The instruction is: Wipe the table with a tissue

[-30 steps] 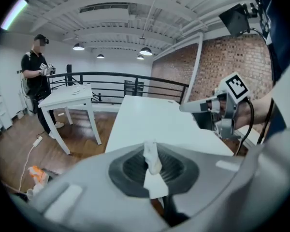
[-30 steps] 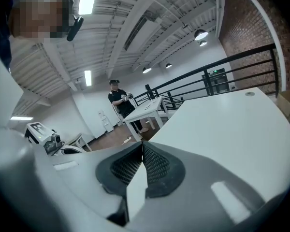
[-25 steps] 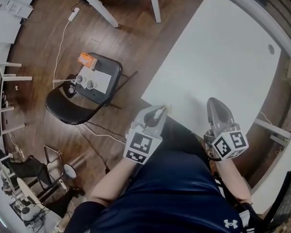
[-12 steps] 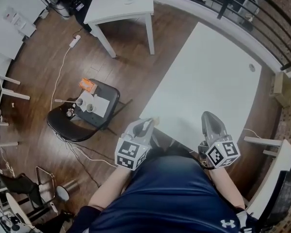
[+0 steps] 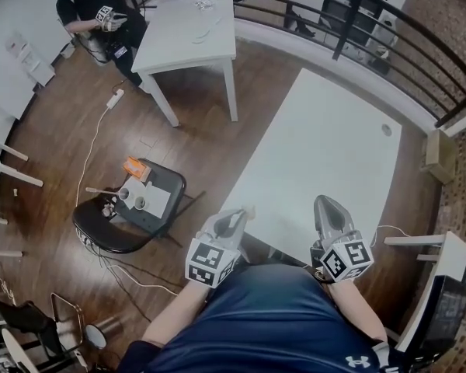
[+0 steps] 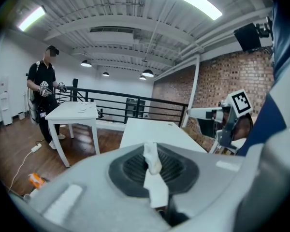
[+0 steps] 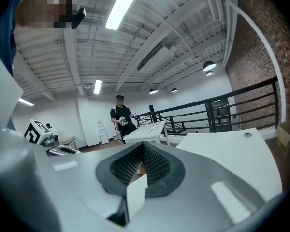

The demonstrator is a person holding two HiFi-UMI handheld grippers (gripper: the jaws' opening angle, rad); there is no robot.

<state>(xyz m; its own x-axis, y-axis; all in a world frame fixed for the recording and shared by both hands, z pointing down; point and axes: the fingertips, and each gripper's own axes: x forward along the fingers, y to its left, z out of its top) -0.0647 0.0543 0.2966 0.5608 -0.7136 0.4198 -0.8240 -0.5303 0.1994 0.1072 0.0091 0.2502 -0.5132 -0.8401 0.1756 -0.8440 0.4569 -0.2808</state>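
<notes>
Two grippers, lower centre: left gripper [image 5: 241, 216] pinching tissue [image 6: 152, 158]; right gripper [image 5: 326, 206] jaws pressed together, empty. Wiping seemingly not begun; next, lower tissue onto table [image 5: 326, 146].

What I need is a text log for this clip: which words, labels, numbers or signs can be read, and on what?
No words or numbers are readable in any view.
Left tool's marker cube: black-and-white square pattern, no letters.
Right tool's marker cube: another such pattern, no letters.
Shirt logo: a white symbol, no letters.
Orange box on the chair: print too small to read.
Tissue: blank.
</notes>
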